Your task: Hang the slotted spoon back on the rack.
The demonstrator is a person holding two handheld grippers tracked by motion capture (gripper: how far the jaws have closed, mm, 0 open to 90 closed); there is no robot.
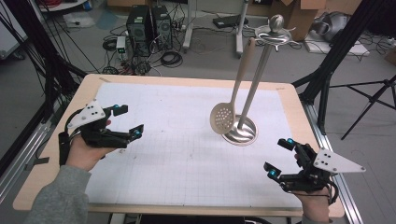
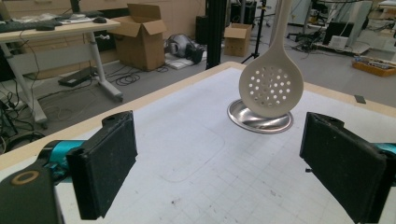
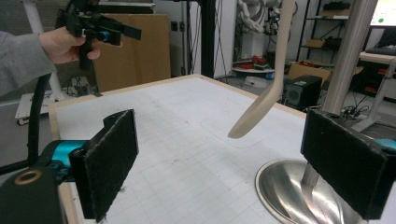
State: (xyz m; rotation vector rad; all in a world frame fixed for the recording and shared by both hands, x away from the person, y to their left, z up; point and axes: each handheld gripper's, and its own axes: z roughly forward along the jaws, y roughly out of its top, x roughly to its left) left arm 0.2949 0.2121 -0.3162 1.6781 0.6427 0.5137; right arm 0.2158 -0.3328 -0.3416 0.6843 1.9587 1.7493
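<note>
**Both grippers wait open, the spoon not yet touched**

The left gripper (image 1: 125,122) is held up above the left side of the table (image 1: 187,79), and its jaws are spread wide with nothing between them. The right gripper (image 1: 281,157) is held low near the front right corner, and its jaws are wide apart and empty too.

The spoon with holes (image 1: 223,116) is hung from the top of a shiny metal stand (image 1: 275,35). Its long handle is tilted, and its round bowl is hung just above the stand's round base (image 1: 243,133), on the right half of the table. In the left gripper view the spoon (image 2: 271,86) is seen straight ahead, well apart from the jaws. In the right gripper view the spoon's bowl (image 3: 254,116) is seen edge-on, near the stand's pole (image 3: 345,60).

It can be judged that the work is at its very start: the spoon is only being lined up, and nothing has been grabbed.

Next, the spoon would likely need to be reached for. The right gripper is nearer to it. The jaws should be brought around the thin handle, shut gently, and the spoon lifted up off its hook so the stand is not knocked over.
</note>
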